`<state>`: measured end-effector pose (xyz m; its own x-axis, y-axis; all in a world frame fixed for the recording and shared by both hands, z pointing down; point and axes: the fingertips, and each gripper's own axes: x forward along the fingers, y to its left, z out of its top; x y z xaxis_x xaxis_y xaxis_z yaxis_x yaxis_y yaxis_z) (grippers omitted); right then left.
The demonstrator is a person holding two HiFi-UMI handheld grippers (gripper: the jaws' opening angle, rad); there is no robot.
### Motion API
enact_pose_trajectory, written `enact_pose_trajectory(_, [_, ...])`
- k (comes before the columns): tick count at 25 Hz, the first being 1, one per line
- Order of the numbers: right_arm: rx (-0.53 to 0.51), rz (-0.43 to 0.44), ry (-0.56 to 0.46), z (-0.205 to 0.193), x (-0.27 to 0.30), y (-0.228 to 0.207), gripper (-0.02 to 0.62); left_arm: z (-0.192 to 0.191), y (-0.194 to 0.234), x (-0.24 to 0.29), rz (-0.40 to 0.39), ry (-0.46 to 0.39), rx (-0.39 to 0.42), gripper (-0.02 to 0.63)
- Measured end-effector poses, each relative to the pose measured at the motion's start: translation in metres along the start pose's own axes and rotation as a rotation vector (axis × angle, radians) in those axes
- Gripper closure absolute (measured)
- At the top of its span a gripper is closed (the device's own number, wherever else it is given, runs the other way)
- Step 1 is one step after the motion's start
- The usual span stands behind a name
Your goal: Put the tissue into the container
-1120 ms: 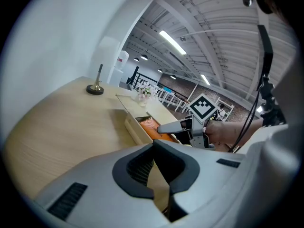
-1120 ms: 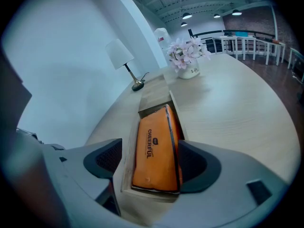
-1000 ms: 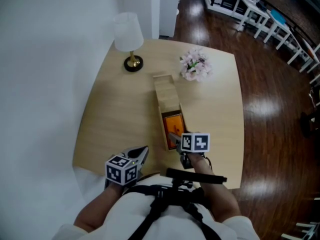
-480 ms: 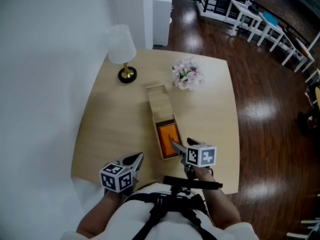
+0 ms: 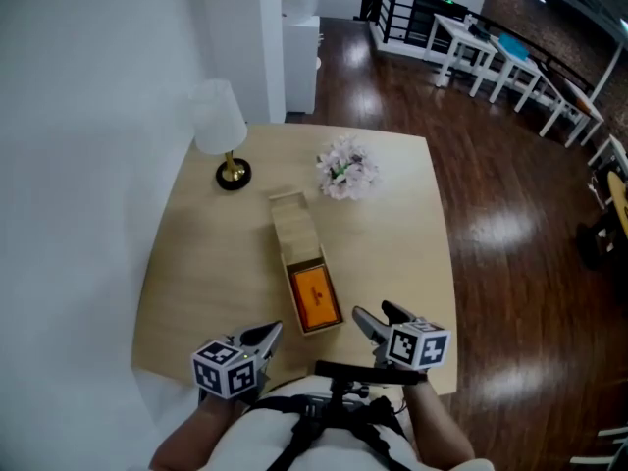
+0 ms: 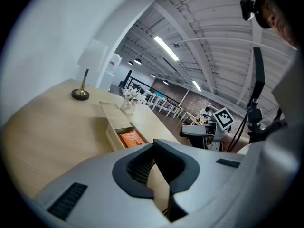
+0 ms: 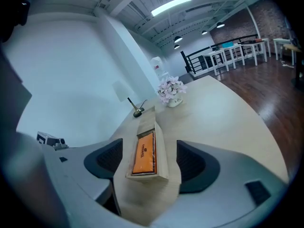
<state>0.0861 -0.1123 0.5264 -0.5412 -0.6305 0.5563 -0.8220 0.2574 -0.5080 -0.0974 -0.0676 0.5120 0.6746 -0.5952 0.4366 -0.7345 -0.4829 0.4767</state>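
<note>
Hovering our right gripper (image 5: 376, 315) wide and empty, we are seeing the tissue (image 5: 314, 297) lying inside the box (image 5: 289, 226) just ahead of it; our left gripper (image 5: 270, 334) is hanging pinched together, empty.

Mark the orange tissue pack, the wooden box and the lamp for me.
orange tissue pack (image 5: 315, 298): head view, middle of its orange top face.
wooden box (image 5: 291, 226): head view, on the covered far half of its top.
lamp (image 5: 217, 118): head view, on the white shade.
</note>
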Motion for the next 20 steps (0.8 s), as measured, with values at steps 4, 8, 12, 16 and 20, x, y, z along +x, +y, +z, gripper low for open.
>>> enact_pose_trajectory(4, [0.007, 0.004, -0.031, 0.000, -0.018, -0.004, 0.249, 0.007, -0.013, 0.005, -0.033, -0.001, -0.004, 0.606])
enact_pose_trajectory(8, [0.017, 0.002, -0.062, -0.005, -0.031, -0.009, 0.309, 0.013, -0.034, 0.010, -0.076, 0.004, 0.012, 0.606])
enact_pose_trajectory(12, [0.027, -0.003, -0.093, -0.012, -0.044, -0.016, 0.350, 0.018, -0.049, 0.013, -0.108, 0.005, 0.017, 0.606])
enact_pose_trajectory(16, [0.039, -0.010, -0.115, -0.015, -0.055, -0.019, 0.384, 0.022, -0.060, 0.015, -0.119, 0.000, 0.026, 0.606])
enact_pose_trajectory(20, [0.045, -0.029, -0.127, -0.017, -0.061, -0.025, 0.410, 0.013, -0.066, 0.022, -0.122, 0.035, 0.040, 0.606])
